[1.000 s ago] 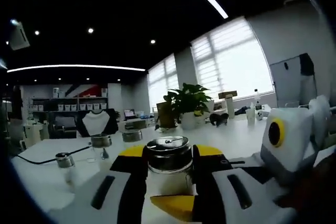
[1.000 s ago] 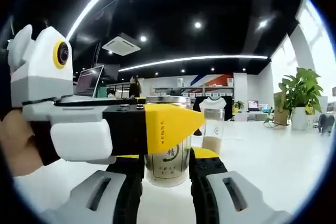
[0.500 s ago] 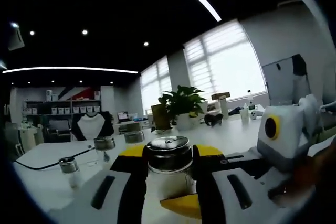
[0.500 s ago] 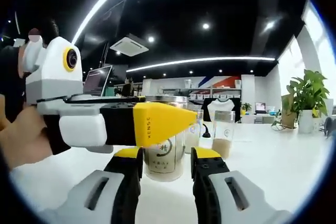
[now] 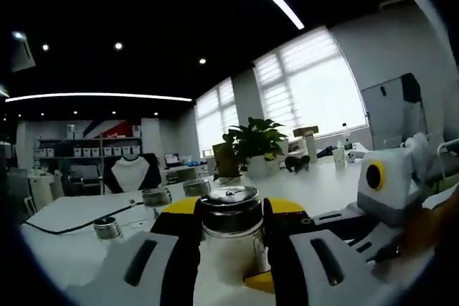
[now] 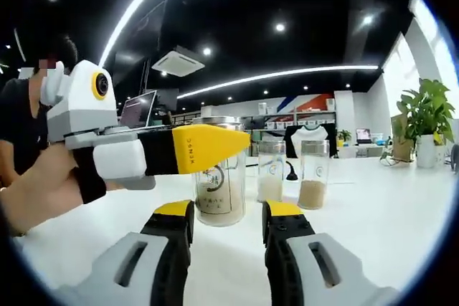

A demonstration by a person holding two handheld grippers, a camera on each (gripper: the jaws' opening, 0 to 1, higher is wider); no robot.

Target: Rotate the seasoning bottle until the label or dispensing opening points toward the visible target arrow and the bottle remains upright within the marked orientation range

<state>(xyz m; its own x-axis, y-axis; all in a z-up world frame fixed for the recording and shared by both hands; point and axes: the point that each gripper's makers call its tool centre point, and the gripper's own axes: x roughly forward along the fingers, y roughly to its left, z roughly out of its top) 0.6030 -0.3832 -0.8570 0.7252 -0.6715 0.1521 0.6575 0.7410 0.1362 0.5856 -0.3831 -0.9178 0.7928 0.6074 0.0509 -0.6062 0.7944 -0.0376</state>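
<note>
The seasoning bottle (image 5: pixel 231 238), clear glass with a metal lid, stands upright on the white table (image 5: pixel 64 249), and my left gripper (image 5: pixel 229 213) is shut on it just below the lid. In the right gripper view the same bottle (image 6: pixel 217 195) shows its printed label, with the left gripper (image 6: pixel 219 150) reaching in from the left and its yellow tip across the bottle's top. My right gripper (image 6: pixel 228 214) is open, its jaws a short way in front of the bottle and not touching it. The right gripper's yellow tip (image 5: pixel 259 281) lies low beside the bottle in the left gripper view.
Two more glass jars (image 6: pixel 269 171) (image 6: pixel 313 174) stand behind the bottle. Small lidded jars (image 5: pixel 156 197) (image 5: pixel 107 228) and a dark cable (image 5: pixel 79 221) lie to the left. A potted plant (image 5: pixel 254 141) stands at the far edge. A person (image 6: pixel 25 130) and a laptop (image 6: pixel 140 109) are at the left.
My right gripper has drawn back from the bottle, which stood between its jaws a second ago. The left gripper stays shut on the bottle.
</note>
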